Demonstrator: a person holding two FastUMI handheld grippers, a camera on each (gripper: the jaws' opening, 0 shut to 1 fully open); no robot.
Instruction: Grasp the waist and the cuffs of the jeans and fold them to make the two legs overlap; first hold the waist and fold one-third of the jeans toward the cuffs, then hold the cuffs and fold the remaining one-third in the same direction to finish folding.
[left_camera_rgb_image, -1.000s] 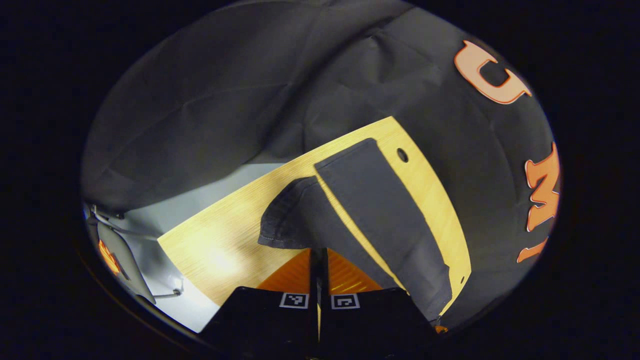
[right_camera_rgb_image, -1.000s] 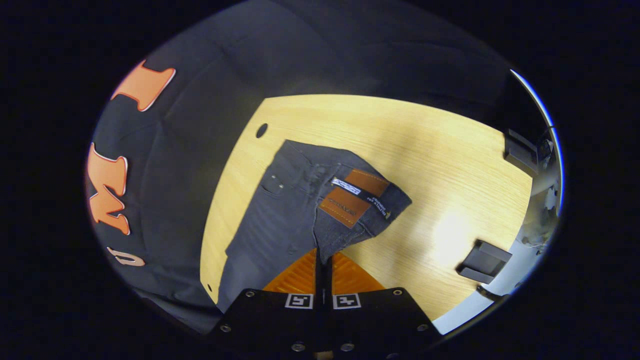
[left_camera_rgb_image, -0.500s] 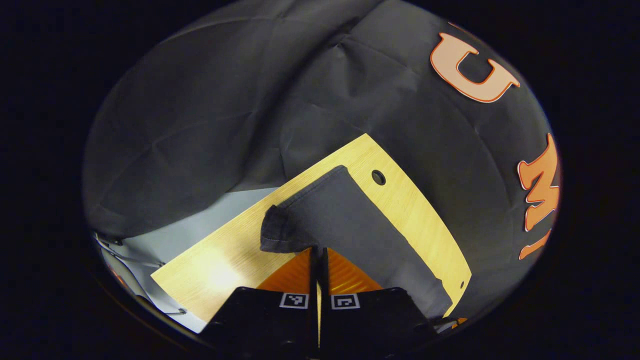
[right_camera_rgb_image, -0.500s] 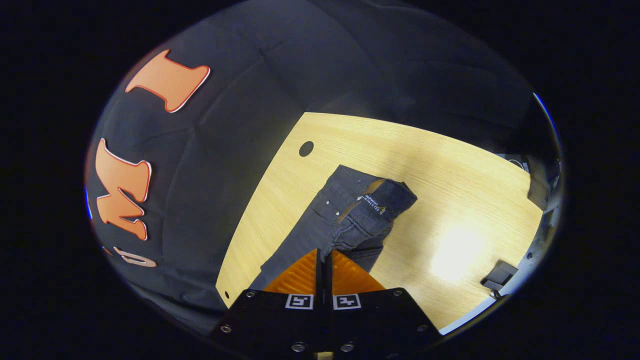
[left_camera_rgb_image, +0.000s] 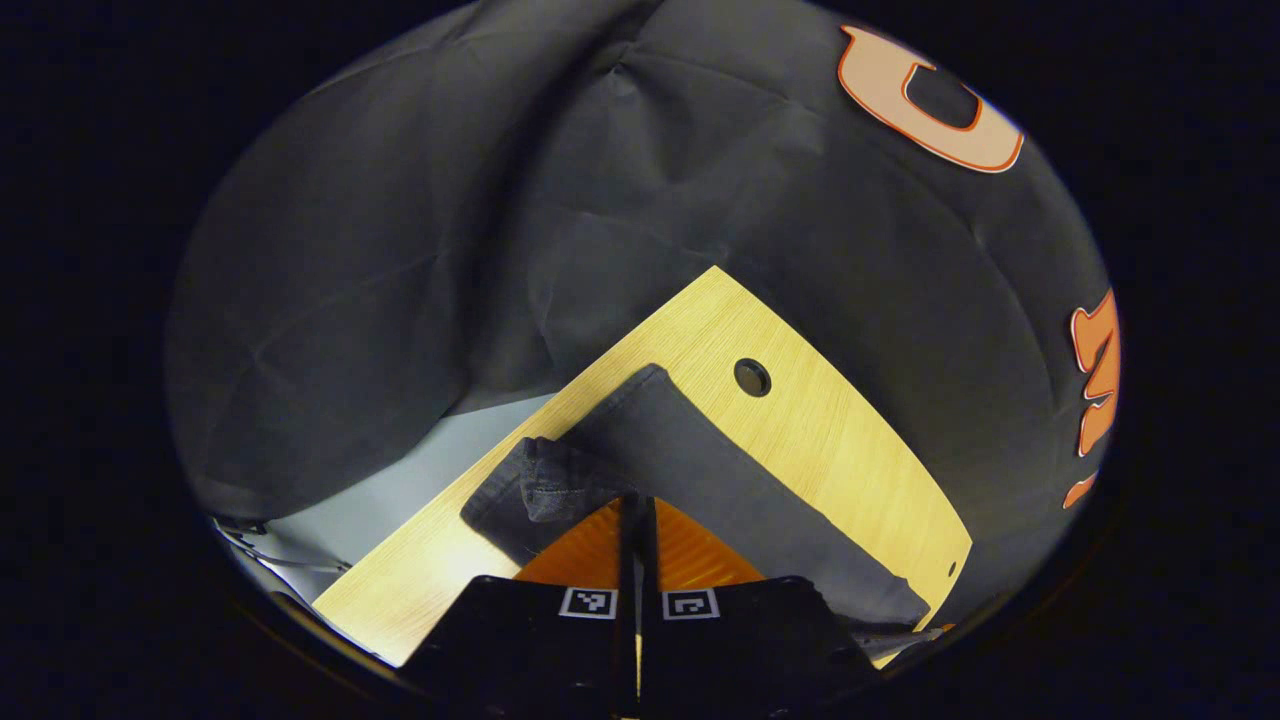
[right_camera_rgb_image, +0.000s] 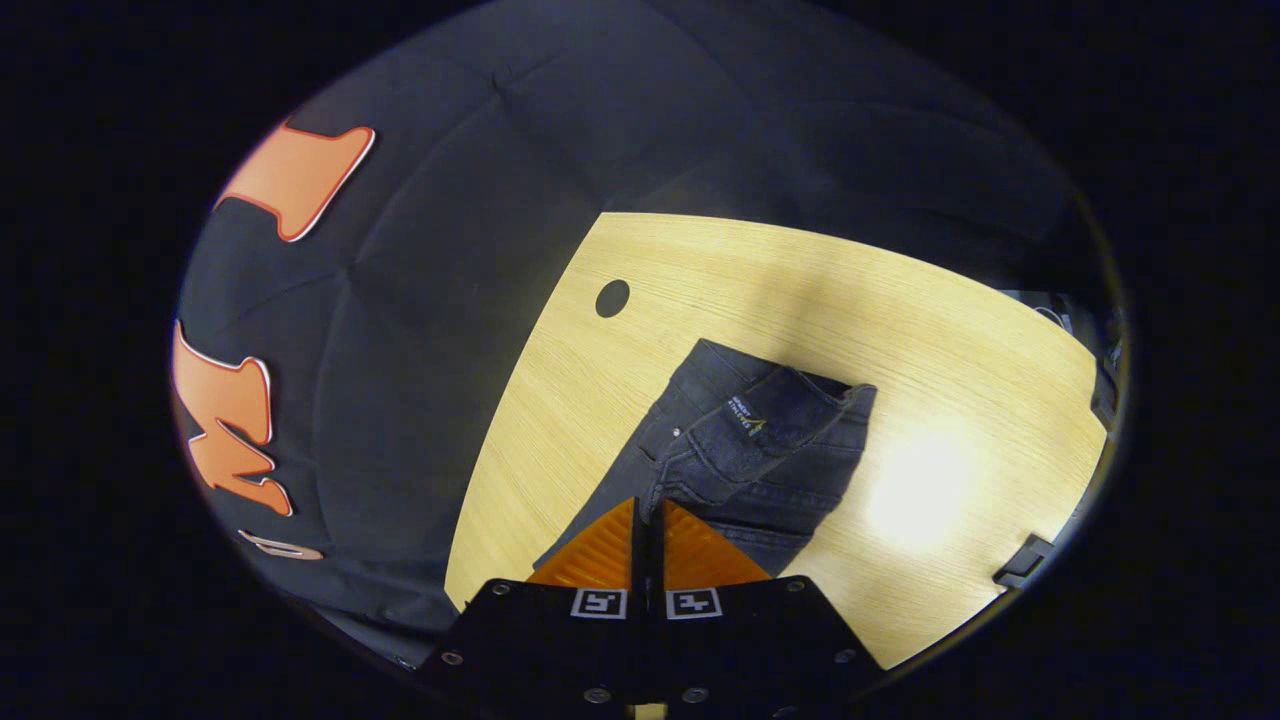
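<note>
Dark grey jeans (left_camera_rgb_image: 700, 480) lie on a light wooden table (left_camera_rgb_image: 830, 440). In the left gripper view one leg runs flat toward the far corner, and a cuff (left_camera_rgb_image: 535, 485) is lifted and curled over it. My left gripper (left_camera_rgb_image: 632, 500) is shut on that cuff's cloth. In the right gripper view the waist end (right_camera_rgb_image: 770, 420) of the jeans (right_camera_rgb_image: 720, 470) is folded over itself, its inner label showing. My right gripper (right_camera_rgb_image: 646, 508) is shut on the waist cloth at its near edge.
The table has a round cable hole (left_camera_rgb_image: 752, 377) near its far corner, also seen as a hole (right_camera_rgb_image: 612, 298) in the right gripper view. Black cloth wall (left_camera_rgb_image: 500, 220) hangs close behind the table. A dark object (right_camera_rgb_image: 1020, 575) sits at the table's right edge.
Both grippers carried their cloth over the other half of the jeans. The lifted leg now lies nearly on the flat leg, and the waist's brown patch has turned under.
</note>
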